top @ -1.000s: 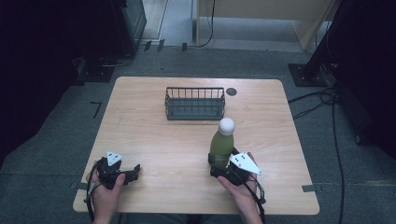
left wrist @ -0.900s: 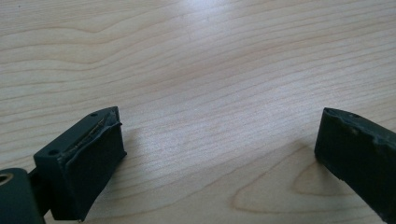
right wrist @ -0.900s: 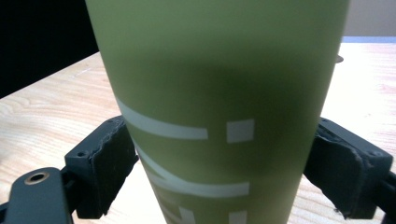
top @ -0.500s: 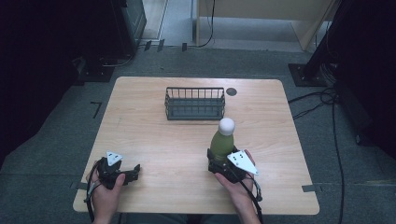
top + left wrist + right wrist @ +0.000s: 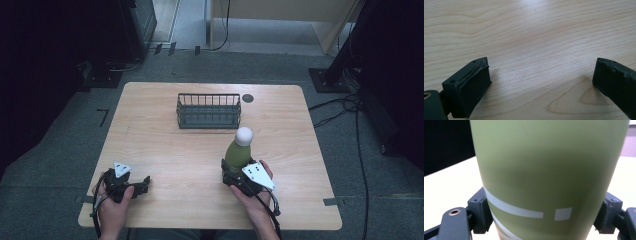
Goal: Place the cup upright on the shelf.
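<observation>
Near the table's [image 5: 165,150] right front edge, the right gripper [image 5: 235,176] is gripping the upright green bottle [image 5: 238,152], its jaws having just closed; lifting looks possible. The left gripper [image 5: 144,181] is resting wide open, empty.

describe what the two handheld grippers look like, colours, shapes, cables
Both are black. The left gripper and right gripper each carry a pale grey three-cornered plate on top, dotted with small holes, and trail a black cable. The jaws end in blocky black pads with worn edges.
</observation>
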